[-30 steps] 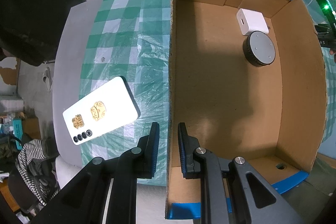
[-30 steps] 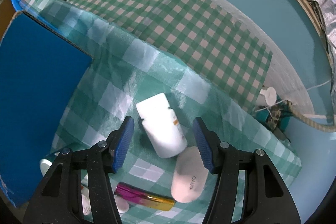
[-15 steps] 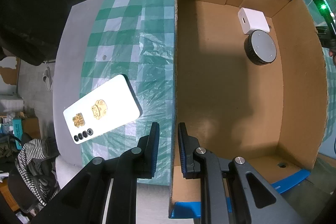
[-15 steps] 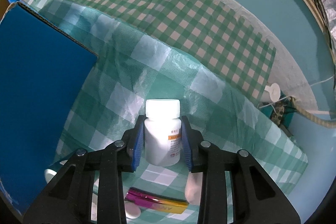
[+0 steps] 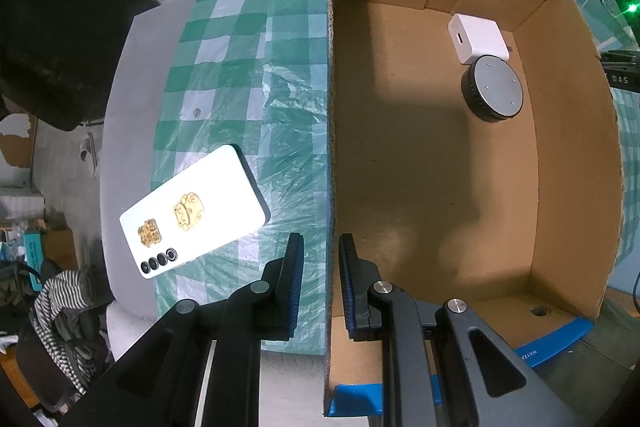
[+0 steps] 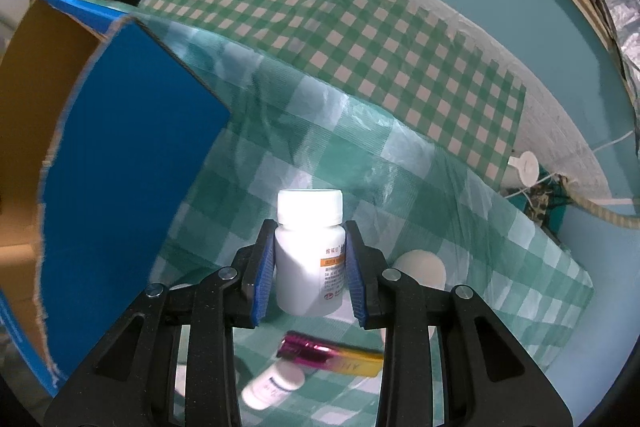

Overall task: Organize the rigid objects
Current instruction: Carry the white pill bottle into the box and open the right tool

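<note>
My right gripper (image 6: 310, 239) is shut on a white pill bottle (image 6: 310, 255) with an orange-striped label and holds it upright above the green checked cloth. The blue cardboard box (image 6: 120, 167) stands to its left. My left gripper (image 5: 320, 251) is shut on the box's left wall (image 5: 331, 107), one finger outside and one inside. Inside the box lie a white charger cube (image 5: 478, 37) and a black round disc (image 5: 492, 89). A white phone (image 5: 192, 215) lies face down on the cloth left of the box.
Below the held bottle lie a pink-and-gold tube (image 6: 332, 353), a small white bottle (image 6: 272, 385) and a white oval case (image 6: 420, 265). A white plug with cord (image 6: 524, 167) sits at the cloth's right edge. A dark object (image 5: 60, 27) stands far left.
My right gripper closed on the pill bottle, which lay on the cloth, and lifted it upright. The left gripper kept its hold on the box wall; the box shifted slightly.
</note>
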Demonstrator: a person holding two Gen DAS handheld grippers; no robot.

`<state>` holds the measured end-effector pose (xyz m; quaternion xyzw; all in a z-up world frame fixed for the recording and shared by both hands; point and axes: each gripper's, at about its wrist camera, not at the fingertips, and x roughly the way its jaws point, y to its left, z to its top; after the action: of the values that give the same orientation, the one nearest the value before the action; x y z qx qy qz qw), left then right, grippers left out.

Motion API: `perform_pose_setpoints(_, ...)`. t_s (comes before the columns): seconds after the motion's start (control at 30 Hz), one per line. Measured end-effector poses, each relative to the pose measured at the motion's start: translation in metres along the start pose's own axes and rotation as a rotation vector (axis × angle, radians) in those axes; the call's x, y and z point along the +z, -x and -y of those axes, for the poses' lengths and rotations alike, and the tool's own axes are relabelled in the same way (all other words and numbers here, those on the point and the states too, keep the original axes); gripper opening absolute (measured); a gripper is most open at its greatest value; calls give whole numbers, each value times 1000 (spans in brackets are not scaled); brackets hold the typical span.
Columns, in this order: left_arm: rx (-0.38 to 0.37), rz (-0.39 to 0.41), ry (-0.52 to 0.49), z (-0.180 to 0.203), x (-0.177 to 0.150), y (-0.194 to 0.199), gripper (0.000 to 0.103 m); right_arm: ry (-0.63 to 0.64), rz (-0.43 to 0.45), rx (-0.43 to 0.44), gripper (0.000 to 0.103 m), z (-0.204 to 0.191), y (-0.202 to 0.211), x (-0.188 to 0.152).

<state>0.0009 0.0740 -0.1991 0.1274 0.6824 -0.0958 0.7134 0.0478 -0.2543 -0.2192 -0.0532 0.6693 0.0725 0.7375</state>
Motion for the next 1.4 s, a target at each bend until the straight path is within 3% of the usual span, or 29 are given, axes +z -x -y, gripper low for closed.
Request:
perform_pose_setpoints(0.27,-4,3,-15,1,0,-1,17,-19,20,8,31,-13,24,-3)
perform_pose_setpoints(0.83,-8,6,-23,2,-1,0,17,70,109,49,31,-65,81,12)
perform_pose_setpoints(1.4,-5,6,-19,0,1,1,17,156,105,83,31,-116,76,30)
